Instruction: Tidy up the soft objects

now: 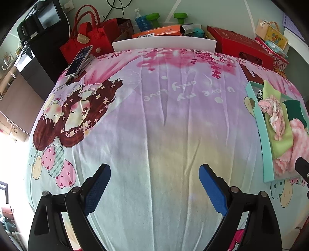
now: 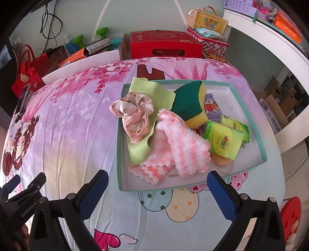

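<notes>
A teal box (image 2: 249,170) lies on the printed bedsheet and holds soft things. Inside are a pink scrunchie (image 2: 133,112), a light green cloth (image 2: 139,150), a fluffy pink-and-white towel (image 2: 181,142), a green-and-yellow sponge (image 2: 191,104), two green tissue packs (image 2: 224,141) and a purple packet (image 2: 211,108). My right gripper (image 2: 157,180) stands open just in front of the box's near wall, holding nothing. My left gripper (image 1: 154,173) is open over bare sheet, well left of the box (image 1: 266,142). The left gripper also shows at the lower left of the right wrist view.
A phone (image 1: 78,60) on a stand sits at the sheet's far left. Behind the bed stand red bags (image 1: 85,40), a red gift box (image 2: 164,45), green dumbbells (image 1: 166,18) and a water bottle (image 1: 140,19). A white shelf (image 2: 270,44) runs along the right.
</notes>
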{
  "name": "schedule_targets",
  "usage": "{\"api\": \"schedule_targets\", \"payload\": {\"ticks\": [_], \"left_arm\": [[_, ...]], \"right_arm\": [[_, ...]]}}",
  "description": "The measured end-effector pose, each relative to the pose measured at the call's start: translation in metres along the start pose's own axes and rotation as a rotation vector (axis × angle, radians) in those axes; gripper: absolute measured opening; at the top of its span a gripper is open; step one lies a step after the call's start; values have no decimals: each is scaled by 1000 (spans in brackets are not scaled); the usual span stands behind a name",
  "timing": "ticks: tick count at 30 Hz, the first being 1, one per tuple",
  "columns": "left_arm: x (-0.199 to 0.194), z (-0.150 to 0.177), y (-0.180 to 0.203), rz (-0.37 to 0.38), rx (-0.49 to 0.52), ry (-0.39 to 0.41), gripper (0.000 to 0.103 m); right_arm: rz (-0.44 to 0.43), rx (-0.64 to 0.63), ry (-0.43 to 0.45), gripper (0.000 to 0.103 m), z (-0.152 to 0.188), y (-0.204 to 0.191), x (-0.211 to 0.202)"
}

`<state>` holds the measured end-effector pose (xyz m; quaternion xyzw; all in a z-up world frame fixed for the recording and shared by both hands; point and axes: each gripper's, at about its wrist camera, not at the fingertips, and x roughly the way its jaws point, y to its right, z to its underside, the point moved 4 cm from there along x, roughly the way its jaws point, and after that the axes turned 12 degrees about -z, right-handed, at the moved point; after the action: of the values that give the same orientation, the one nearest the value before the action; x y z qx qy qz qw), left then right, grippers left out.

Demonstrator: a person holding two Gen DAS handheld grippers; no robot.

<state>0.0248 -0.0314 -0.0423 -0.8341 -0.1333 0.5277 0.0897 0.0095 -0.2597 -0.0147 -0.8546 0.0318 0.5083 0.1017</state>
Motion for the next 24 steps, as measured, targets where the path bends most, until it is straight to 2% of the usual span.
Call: {"api": "schedule_targets", "payload": {"ticks": [24], "left_arm": [[3,-5,3,-19,3,7,93]], "right_arm": [[-26,-26,-17,103,2,-7,9]]}}
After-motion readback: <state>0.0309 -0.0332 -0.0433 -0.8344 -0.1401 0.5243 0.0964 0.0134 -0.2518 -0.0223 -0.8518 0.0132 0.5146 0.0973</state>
